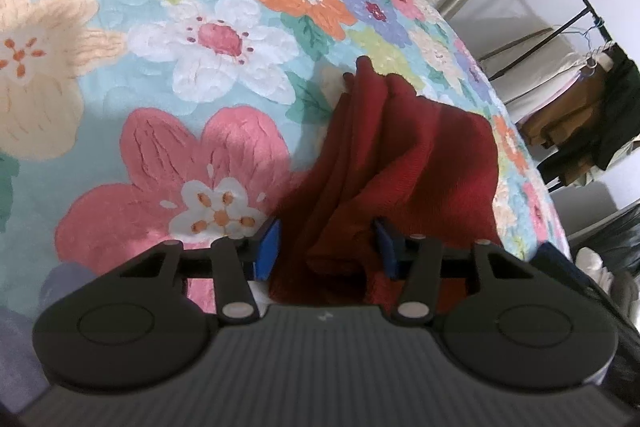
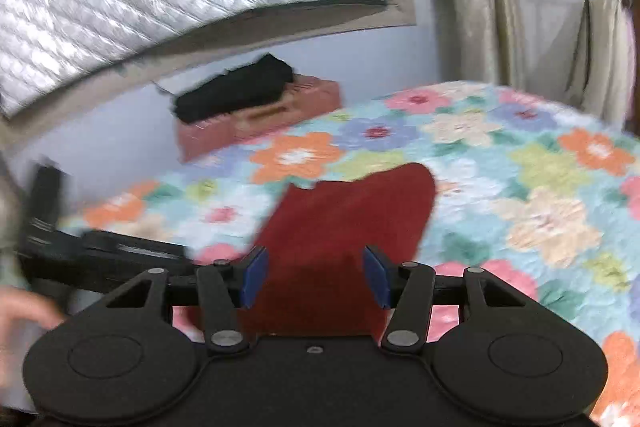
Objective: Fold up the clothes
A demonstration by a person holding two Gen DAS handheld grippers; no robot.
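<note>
Red garment: a dark red knitted garment (image 1: 400, 163) lies on the flowered bedspread (image 1: 192, 75), running forward from between the fingers of both grippers.
Left gripper: the left gripper (image 1: 326, 247) has its blue pads (image 1: 267, 247) apart, with bunched red folds sitting in the gap; the cloth touches or nearly touches the pads, but they do not look pressed onto it.
Right gripper: the right gripper (image 2: 316, 277) also has its fingers spread, and a flat stretch of the red garment (image 2: 344, 227) fills the space between them and reaches ahead of the tips.
How it handles: judged from the deep folds, the cloth is soft, limp and light, with a fuzzy surface that should not slip; it will sag and crumple wherever it is not held.
Where to hold: an edge or corner just ahead of each pair of fingertips looks best, pinching a single layer, not the thick bunch between the left fingers.
Beyond the tips: a pink box (image 2: 260, 115) with a black item (image 2: 236, 91) on top sits far ahead of the right fingers, at the wall.
Writing: no brand, label or readable text shows on the garment; a small mark on the left gripper body is too small to read.
</note>
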